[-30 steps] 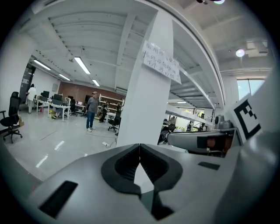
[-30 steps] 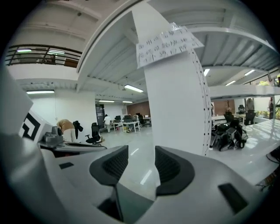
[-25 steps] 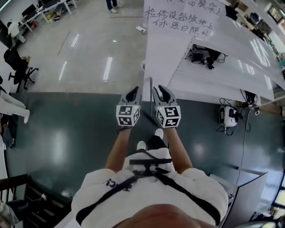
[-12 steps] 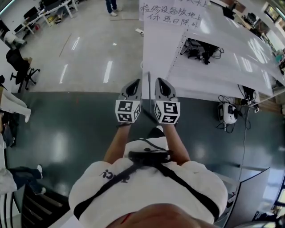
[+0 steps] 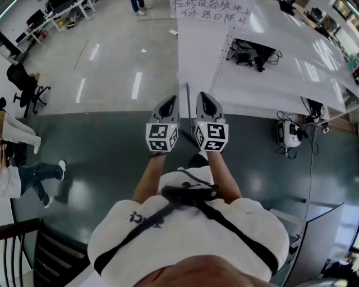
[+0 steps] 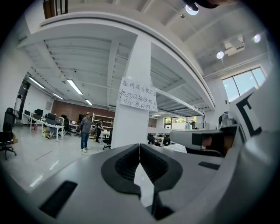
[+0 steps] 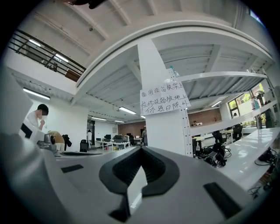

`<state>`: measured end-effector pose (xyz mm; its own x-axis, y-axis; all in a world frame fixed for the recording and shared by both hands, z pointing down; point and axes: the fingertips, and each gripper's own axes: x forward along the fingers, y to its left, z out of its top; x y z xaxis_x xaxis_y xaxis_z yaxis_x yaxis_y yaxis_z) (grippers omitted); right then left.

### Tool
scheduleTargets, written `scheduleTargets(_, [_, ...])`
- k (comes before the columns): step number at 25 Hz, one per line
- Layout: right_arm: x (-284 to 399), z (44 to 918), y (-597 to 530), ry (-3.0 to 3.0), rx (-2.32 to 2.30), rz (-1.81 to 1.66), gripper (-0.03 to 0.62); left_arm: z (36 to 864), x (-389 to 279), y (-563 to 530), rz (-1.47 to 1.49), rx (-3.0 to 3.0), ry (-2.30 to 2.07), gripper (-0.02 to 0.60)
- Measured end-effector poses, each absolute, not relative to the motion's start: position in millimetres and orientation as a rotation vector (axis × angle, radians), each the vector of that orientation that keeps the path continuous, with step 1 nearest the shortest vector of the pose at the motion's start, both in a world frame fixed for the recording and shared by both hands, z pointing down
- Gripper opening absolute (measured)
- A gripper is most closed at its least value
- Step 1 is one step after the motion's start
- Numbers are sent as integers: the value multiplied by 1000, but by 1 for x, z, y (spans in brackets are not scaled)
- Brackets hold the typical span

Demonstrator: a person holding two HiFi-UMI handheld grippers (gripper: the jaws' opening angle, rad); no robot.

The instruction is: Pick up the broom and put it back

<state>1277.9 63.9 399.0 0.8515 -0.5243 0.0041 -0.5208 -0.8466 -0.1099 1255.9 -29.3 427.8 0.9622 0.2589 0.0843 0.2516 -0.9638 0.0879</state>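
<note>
Both hands out front, side by side: the left gripper (image 5: 171, 100) and right gripper (image 5: 202, 98) each have their jaws clenched on nothing. Just past them at 12 o'clock there's a thin dark pole, the broom (image 5: 187, 96) handle I reckon, standing upright against the white pillar (image 5: 196, 56) with the paper sign (image 5: 207, 11). Can't see its head. It should be light and stiff but tippy, with a slick round shaft, so I'd grab mid-handle, squarely.
</note>
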Motion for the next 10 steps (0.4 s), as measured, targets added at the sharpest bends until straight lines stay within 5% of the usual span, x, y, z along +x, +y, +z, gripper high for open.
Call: scheduleTargets(10, [1266, 400, 60, 832, -2919, -52, 6, 433, 1244, -31, 153, 3023, 401, 12])
